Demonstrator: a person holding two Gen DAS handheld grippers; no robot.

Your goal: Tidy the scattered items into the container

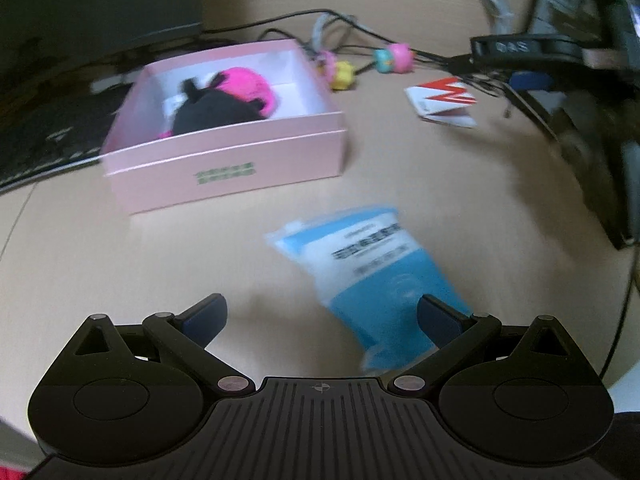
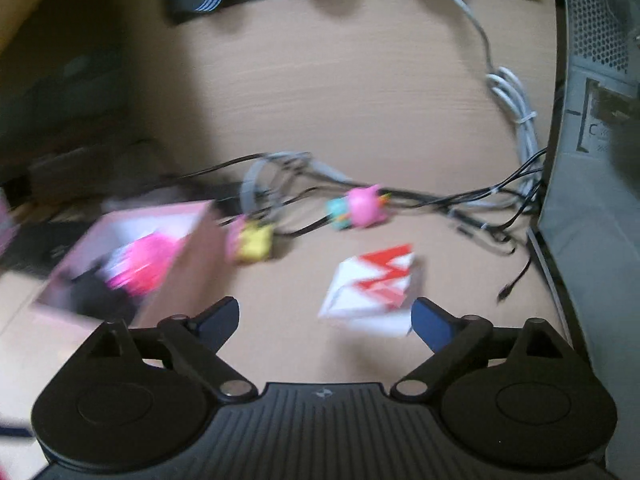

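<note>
The bench (image 1: 400,168) looks like matt pale wood laminate. The pink box (image 1: 224,160) is smooth card, the blue packet (image 1: 376,264) glossy plastic film, each tool matt black plastic.

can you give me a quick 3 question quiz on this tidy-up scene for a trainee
1. True or false: the pink box already holds something.
2. Which item lies nearest the left gripper? A) blue and white packet B) red and white carton C) yellow toy
3. Fill in: the right gripper has its jaws ____ with nothing between them.

Key:
1. True: a black and bright pink item sits inside.
2. A: it lies on the table just ahead of the fingers, near the right-hand one.
3. Open: the carton lies on the table just beyond them.
</note>
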